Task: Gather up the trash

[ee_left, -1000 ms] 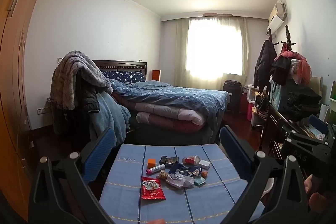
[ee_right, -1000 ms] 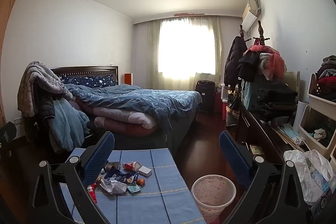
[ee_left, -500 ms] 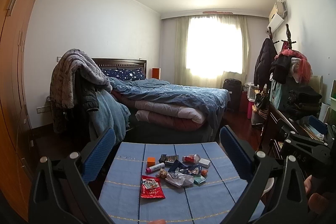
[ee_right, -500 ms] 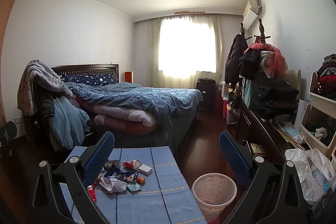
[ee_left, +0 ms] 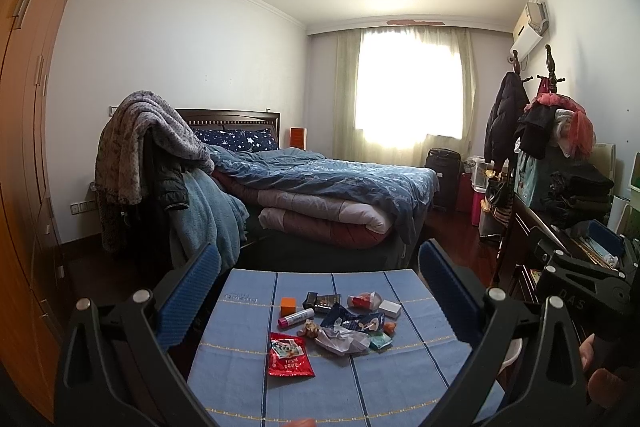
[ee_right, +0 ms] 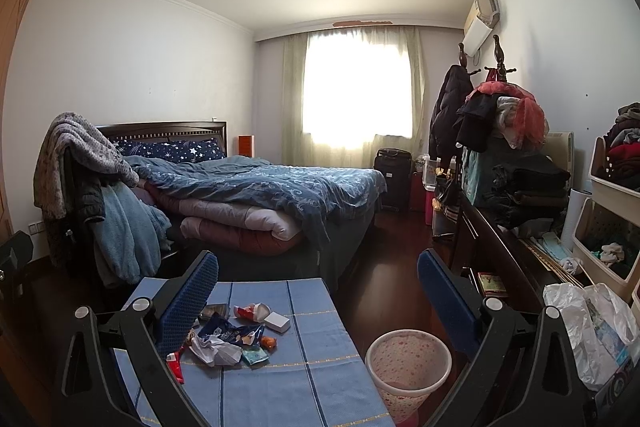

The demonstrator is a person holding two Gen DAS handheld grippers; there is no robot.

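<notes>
In the left wrist view the left gripper (ee_left: 318,283) hangs above the blue cloth-covered table (ee_left: 240,367) with its blue pads spread wide and nothing between them, framing the litter pile (ee_left: 340,323), judged a lining-up for a first pick; a red snack packet (ee_left: 289,354) lies at 7 o'clock of the pile and a pink-capped tube (ee_left: 296,317) at 10 o'clock. The right wrist view, with the right gripper (ee_right: 318,291) equally agape and empty, adds what the other lacks: the pink wastebasket (ee_right: 408,363) on the floor at 4 o'clock of the table, likely placed to receive the trash, and a plastic bag (ee_right: 588,331) at far right.
</notes>
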